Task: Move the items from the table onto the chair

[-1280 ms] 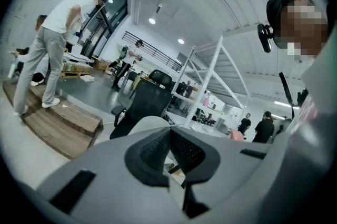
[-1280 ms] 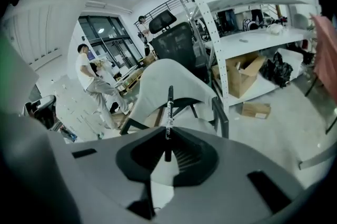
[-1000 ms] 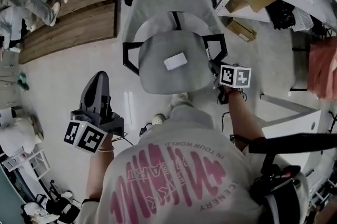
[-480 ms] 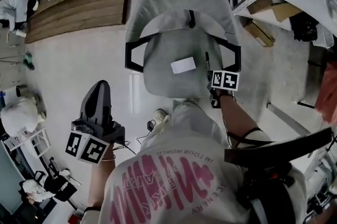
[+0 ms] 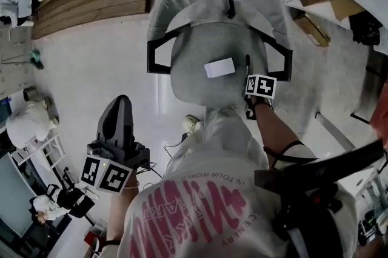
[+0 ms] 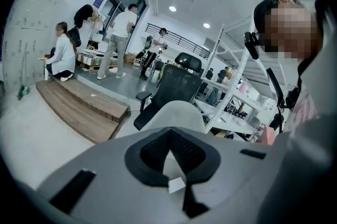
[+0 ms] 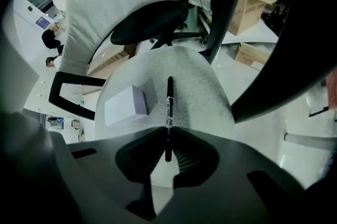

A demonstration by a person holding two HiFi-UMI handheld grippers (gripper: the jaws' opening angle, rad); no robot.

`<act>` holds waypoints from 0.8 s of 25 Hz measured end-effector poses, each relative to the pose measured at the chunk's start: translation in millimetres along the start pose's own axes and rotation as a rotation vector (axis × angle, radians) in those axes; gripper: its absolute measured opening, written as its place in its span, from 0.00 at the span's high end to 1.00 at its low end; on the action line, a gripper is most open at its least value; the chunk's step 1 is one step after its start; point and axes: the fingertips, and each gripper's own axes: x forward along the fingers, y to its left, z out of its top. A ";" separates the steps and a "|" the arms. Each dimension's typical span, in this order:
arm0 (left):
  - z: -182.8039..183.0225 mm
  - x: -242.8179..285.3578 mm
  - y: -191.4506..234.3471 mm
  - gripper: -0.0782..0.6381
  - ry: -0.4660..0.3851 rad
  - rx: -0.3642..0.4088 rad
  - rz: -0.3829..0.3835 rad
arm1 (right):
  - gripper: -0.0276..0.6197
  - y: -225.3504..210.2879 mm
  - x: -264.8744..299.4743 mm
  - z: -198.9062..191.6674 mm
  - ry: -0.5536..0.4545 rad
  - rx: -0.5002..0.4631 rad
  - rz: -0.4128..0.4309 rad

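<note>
Head view shows the left gripper (image 5: 119,106) at the far left, low over the floor and well apart from the chair (image 5: 200,96); its own view shows the jaws pressed together with nothing between them, so it has no part in the move at hand. Further right, a white box (image 5: 219,68) already lies flat on the seat, near the middle. Just right of the box, and apart from it, is the pen (image 7: 169,102), pinched at its near end by the right gripper (image 7: 167,136). The pen's long axis runs straight out along the jaws, toward the backrest, above the seat's right half and inside the right armrest (image 5: 280,60). Whether its far tip touches the fabric cannot be told. The step in hand looks like setting the pen down, and the right hand is plainly the nearer one. The bare strip of seat between the box and the armrest lies right under the pen. Spreading the jaws there should probably lay it lengthwise beside the box.
</note>
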 end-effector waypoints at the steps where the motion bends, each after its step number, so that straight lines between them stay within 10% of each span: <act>1: -0.3 0.7 0.9 0.88 0.006 0.003 0.008 | 0.88 0.5 2.2 -1.2 0.010 0.010 0.001; 20: -31.9 5.7 2.3 0.88 -0.010 -0.082 -0.073 | 0.74 11.5 6.0 -15.8 0.113 0.049 0.145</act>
